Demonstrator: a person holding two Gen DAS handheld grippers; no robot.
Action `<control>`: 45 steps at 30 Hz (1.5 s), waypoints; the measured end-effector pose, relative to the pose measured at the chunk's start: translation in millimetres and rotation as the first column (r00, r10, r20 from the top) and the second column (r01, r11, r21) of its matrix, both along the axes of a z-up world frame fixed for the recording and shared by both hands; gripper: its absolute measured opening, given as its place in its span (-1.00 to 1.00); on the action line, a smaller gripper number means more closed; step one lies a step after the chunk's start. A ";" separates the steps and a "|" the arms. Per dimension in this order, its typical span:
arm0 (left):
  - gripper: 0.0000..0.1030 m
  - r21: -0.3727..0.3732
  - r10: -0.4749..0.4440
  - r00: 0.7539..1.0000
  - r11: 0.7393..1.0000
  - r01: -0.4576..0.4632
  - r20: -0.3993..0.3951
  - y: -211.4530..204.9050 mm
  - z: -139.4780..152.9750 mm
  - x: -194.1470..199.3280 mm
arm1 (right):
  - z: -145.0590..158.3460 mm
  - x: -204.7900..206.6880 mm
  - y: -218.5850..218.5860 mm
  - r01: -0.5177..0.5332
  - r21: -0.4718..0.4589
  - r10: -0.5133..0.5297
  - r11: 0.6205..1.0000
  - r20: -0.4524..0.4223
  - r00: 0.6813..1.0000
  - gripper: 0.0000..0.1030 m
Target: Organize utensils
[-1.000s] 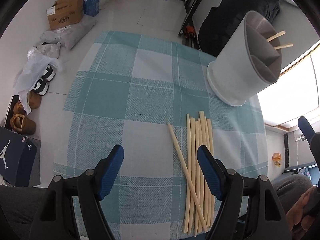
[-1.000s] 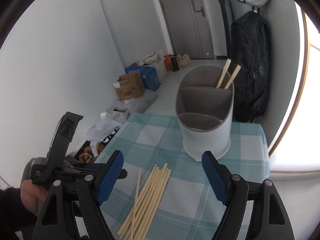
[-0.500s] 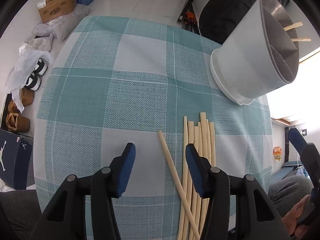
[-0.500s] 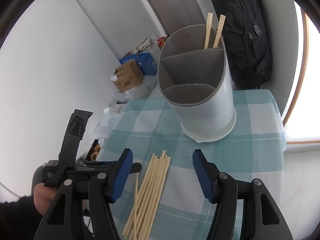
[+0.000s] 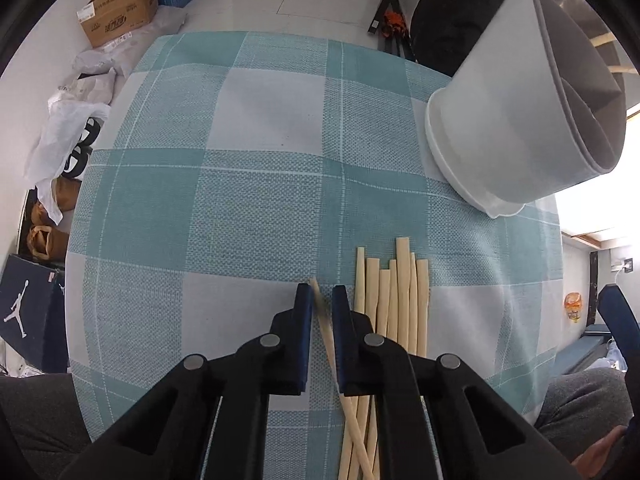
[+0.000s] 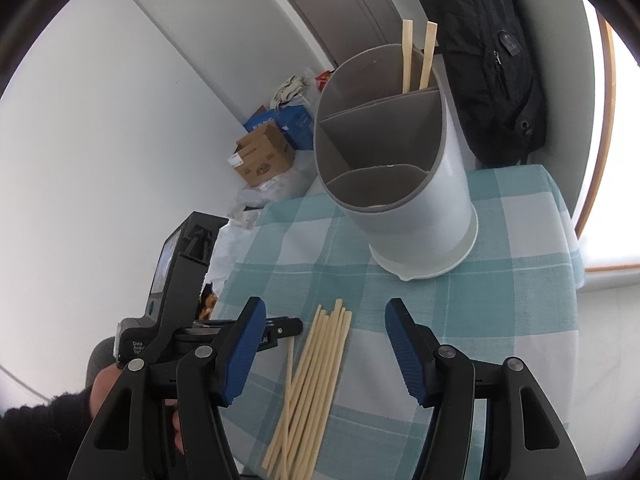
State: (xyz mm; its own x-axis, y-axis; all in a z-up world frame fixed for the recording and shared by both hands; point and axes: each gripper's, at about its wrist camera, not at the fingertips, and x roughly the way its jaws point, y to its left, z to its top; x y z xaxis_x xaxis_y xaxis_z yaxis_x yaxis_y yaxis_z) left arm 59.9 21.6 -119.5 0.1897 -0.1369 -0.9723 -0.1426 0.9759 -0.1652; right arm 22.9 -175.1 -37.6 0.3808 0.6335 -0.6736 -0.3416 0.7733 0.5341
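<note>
Several pale wooden chopsticks point(image 5: 394, 304) lie side by side on the checked cloth; they also show in the right wrist view point(image 6: 316, 364). One chopstick point(image 5: 324, 320) lies apart on the left, slanted. My left gripper point(image 5: 321, 300) is low on the cloth with its jaws closed on that chopstick near its far tip. A white three-compartment holder point(image 6: 404, 184) stands behind, with two chopsticks point(image 6: 416, 56) in its far compartment; it also shows in the left wrist view point(image 5: 516, 116). My right gripper point(image 6: 326, 320) is open and empty above the pile.
The small table's teal checked cloth point(image 5: 248, 184) ends close on all sides. A black backpack point(image 6: 492, 60) hangs behind the holder. Cardboard boxes point(image 5: 120, 20), bags and shoes lie on the floor to the left.
My left gripper came down to the cloth and closed from wide open onto the slanted chopstick. My right gripper moved forward and tilted down toward the pile, narrowing a little but still open.
</note>
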 end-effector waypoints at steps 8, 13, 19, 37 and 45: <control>-0.97 -0.012 0.005 1.000 1.000 -0.005 0.007 0.0 0.7 4.1 | -0.8 -0.7 -2.2 0.005 -0.002 -0.005 1.000 -0.007 1.000 0.19; -0.98 0.033 -0.045 0.999 0.998 0.045 0.003 -3.2 1.7 4.9 | -3.3 0.3 -0.4 0.010 0.000 -0.010 1.000 -0.017 1.000 0.20; -0.95 0.074 -0.068 0.997 0.995 0.070 -0.032 -6.8 1.2 5.8 | -4.4 -0.1 3.5 0.000 -0.010 0.000 1.000 -0.015 1.000 0.20; -0.98 -0.056 0.000 0.985 0.998 0.009 0.172 31.9 25.0 -2.0 | -17.4 -8.5 6.0 0.006 -0.089 -0.009 0.996 -0.040 0.999 0.04; -0.92 -0.142 -0.043 0.999 0.989 0.047 0.031 22.3 2.8 -8.1 | -32.5 -6.8 21.1 -0.007 -0.131 -0.004 0.991 -0.085 0.996 0.03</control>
State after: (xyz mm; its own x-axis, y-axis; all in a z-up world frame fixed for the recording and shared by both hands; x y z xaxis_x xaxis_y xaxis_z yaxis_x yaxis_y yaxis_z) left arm 51.7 44.0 -116.7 0.2065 -0.2832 -0.9366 -0.0925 0.9473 -0.3068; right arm 16.1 -153.9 -70.1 0.3179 0.5380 -0.7807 -0.3011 0.8381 0.4549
